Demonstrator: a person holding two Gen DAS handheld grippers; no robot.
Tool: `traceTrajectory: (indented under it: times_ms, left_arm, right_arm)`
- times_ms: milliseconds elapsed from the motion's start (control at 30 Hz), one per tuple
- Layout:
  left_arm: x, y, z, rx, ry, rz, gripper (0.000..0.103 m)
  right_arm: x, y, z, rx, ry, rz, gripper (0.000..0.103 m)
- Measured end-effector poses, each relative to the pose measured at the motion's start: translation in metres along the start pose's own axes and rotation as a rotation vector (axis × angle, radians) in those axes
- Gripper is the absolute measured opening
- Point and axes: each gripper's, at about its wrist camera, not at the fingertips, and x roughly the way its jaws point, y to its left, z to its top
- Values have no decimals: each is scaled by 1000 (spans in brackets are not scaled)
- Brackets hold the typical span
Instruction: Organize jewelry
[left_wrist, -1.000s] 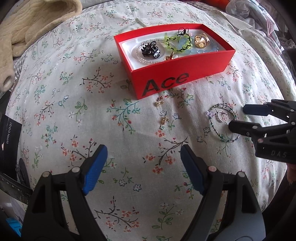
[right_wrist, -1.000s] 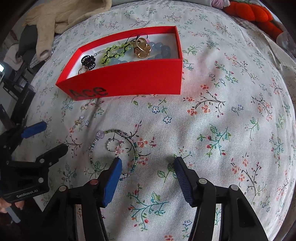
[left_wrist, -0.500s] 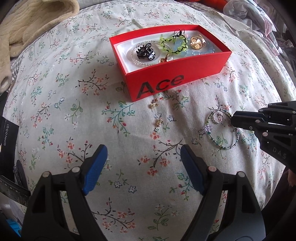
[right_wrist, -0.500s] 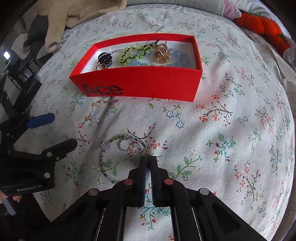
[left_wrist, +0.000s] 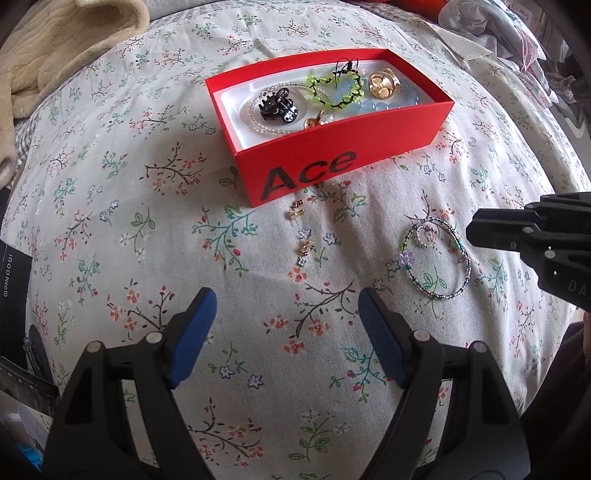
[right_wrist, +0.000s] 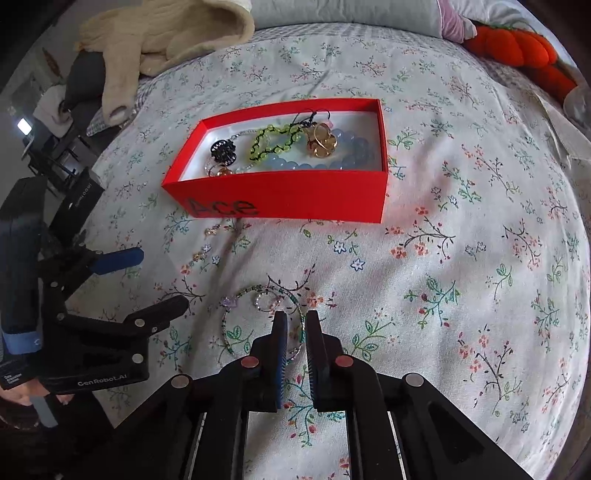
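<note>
The right gripper, jaws closed on the near arc of the beaded bracelet, sits directly below the red box; the left gripper idles open.

Both wrist cameras look steeply down at the floral bedspread from close above; both share the red box at twelve o'clock and the beaded bracelet.

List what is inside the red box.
Inside the red box: a black claw clip, green bracelet, blue bead bracelet, gold pieces, clear-bead strand. The near wall and overlapping pieces hide the rest.
</note>
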Motion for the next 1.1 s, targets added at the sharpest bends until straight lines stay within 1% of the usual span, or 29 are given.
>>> traceTrajectory:
  times_ms: [67,100,133,167,200,233,333,433,500,600,667,700,733,800,967,1100]
  left_arm:
    - [0,3,0,-9,0,1,80]
    - [-1,5,0,-13,-1,0,80]
    - [-2,6,0,-16,-2,-2,80]
    - [-2,8,-1,-20,-4,-3,80]
    - [-3,9,-1,-22,-5,-3,80]
    - [-3,10,-2,-24,-4,-3,80]
    - [-2,14,-5,-27,2,1,80]
    - [-3,18,-6,-33,6,0,80]
    - [-4,20,-7,-36,6,1,80]
    - [-5,22,-7,-36,5,-4,80]
    - [-6,22,-7,-33,4,-8,80]
    - [-6,22,-7,-30,3,-9,80]
    - [-6,21,-7,-26,1,-9,80]
    - [-6,19,-7,-19,1,-9,80]
    - [-6,13,-6,-6,0,-13,79]
    - [-7,5,-1,12,-15,-29,78]
  right_arm:
    - [4,-1,-1,5,14,3,18]
    - [4,-1,-2,3,14,5,32]
    - [4,0,-2,0,17,8,62]
    - [2,2,-4,3,9,14,75]
    - [-1,3,-6,-1,-16,21,79]
    - [-2,7,-7,-21,-30,27,79]
    - [2,20,-11,-90,-27,32,79]
    - [19,33,-15,-152,11,-9,79]
    - [32,38,-16,-177,35,-41,79]
    - [38,38,-13,-174,9,-45,79]
    - [39,37,-10,-159,4,-40,77]
    - [40,36,-9,-157,3,-42,73]
    - [39,37,-8,-162,-1,-43,66]
    - [36,38,-7,-168,-9,-31,58]
    - [31,41,-7,-181,-24,-39,56]
    - [15,32,-8,-172,-55,-38,56]
